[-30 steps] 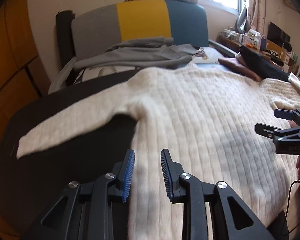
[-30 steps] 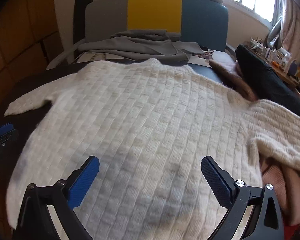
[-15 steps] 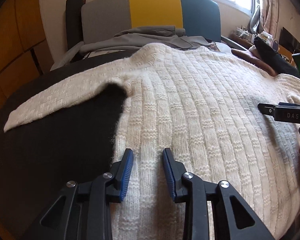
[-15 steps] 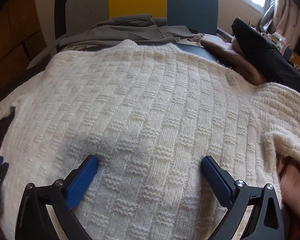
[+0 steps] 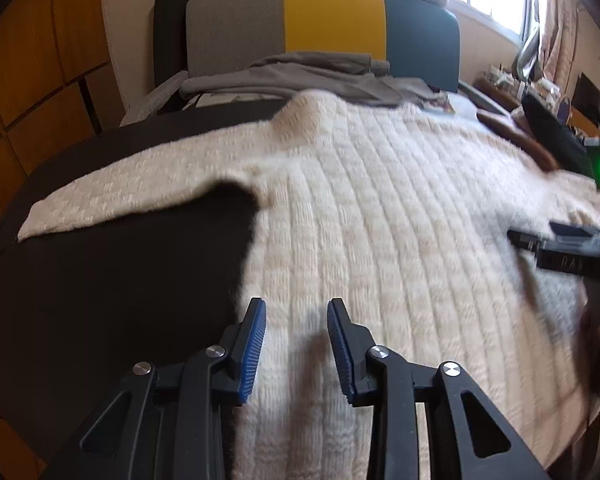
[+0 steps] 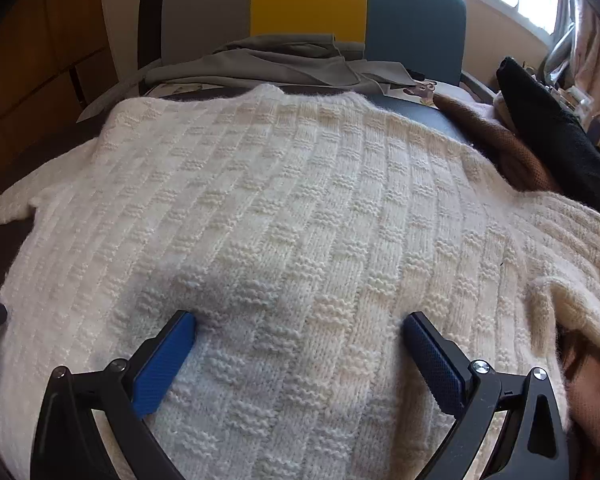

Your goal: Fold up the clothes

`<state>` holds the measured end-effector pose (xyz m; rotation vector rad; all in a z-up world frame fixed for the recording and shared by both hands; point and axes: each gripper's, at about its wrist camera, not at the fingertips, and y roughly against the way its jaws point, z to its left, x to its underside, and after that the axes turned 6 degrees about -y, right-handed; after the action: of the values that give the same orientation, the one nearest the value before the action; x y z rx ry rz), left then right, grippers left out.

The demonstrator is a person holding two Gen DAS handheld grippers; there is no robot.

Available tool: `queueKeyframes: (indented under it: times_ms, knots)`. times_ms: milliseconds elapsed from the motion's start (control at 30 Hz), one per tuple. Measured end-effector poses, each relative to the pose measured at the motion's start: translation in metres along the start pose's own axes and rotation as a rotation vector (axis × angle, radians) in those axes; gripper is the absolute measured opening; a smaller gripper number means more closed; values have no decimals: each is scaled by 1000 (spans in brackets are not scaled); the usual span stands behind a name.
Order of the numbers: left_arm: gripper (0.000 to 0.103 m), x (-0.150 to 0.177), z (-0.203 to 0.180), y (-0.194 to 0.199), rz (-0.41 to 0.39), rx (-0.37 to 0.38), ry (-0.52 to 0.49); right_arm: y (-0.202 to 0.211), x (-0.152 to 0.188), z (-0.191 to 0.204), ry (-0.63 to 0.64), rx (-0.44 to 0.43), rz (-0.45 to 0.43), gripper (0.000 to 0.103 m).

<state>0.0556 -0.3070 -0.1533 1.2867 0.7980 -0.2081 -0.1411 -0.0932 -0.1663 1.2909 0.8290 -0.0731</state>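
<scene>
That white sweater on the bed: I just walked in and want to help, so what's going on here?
A person holding a gripper in each hand is about to fold a cream knit sweater, which lies spread flat on a dark bed cover. Its sleeve is stretched out to the side. The right gripper is wide open, its fingers pressed onto the sweater's body. The left gripper is open more narrowly over the sweater's edge. Nothing is gripped or folded yet. A grey garment lies beyond, by the headboard.

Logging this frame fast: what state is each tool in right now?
Left tool: open with a narrow gap, holding nothing, over the white sweater.
Right tool: wide open, holding nothing, fingertips at the sweater.
</scene>
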Motion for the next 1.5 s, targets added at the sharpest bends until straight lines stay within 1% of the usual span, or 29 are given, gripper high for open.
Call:
queueKeyframes:
  times_ms: [67, 133, 200, 267, 367, 433, 533, 667, 733, 800, 867, 967, 1033, 1100, 1200, 1267, 1300, 1333, 1400, 1433, 1500]
  knots:
    - [33, -22, -3, 6, -46, 5, 3, 3, -2, -1, 5, -5, 4, 103]
    - [33, -48, -9, 6, -88, 14, -18, 8, -9, -5, -30, -18, -9, 103]
    - [33, -76, -16, -3, -120, 18, -50, 10, -23, -8, -58, -34, -30, 103]
    - [33, -105, -26, -21, -137, 16, -92, 4, -39, -8, -59, -38, -38, 103]
    - [33, -145, -38, -57, -145, 23, -143, -10, -66, -7, -55, -31, -40, 103]
    - [33, -154, -36, -70, -133, 6, -145, -21, -85, -11, -65, -22, -42, 103]
    - [33, -170, -33, -104, -87, -1, -150, -42, -113, -22, -90, -8, -29, 103]
    - [33, -166, -18, -138, -16, -59, -128, -81, -138, -32, -100, 25, 34, 103]
    - [38, -155, -4, -157, 48, -77, -75, -95, -145, -31, -101, 25, 58, 103]
    - [43, -145, 11, -158, 29, -63, -3, -104, -152, -25, -85, 27, 72, 103]
    - [45, -141, 22, -159, 31, -78, 47, -109, -158, -18, -72, 20, 66, 103]
    - [46, -139, 31, -162, 35, -93, 85, -114, -163, -11, -67, 25, 47, 103]
    - [47, -139, 34, -162, 33, -89, 95, -114, -161, -9, -66, 30, 23, 103]
    - [47, -141, 36, -160, 39, -71, 97, -113, -158, -10, -68, 28, 4, 103]
    - [47, -137, 55, -138, 26, -17, 169, -112, -159, -11, -70, 20, 0, 103]
    - [47, -126, 77, -115, -2, -18, 221, -108, -162, -10, -59, 32, 10, 103]
    - [47, -118, 92, -102, -16, -26, 246, -101, -163, -7, -53, 55, 1, 103]
    - [47, -108, 110, -89, -24, -44, 268, -90, -163, -1, -47, 55, -25, 103]
    - [47, -86, 150, -69, -20, -91, 319, -69, -163, 14, -29, -6, -72, 103]
    - [47, -73, 177, -61, -5, -124, 363, -60, -161, 25, -13, -38, -85, 103]
    - [46, -43, 233, -45, 27, -202, 459, -48, -156, 52, 41, -105, -81, 103]
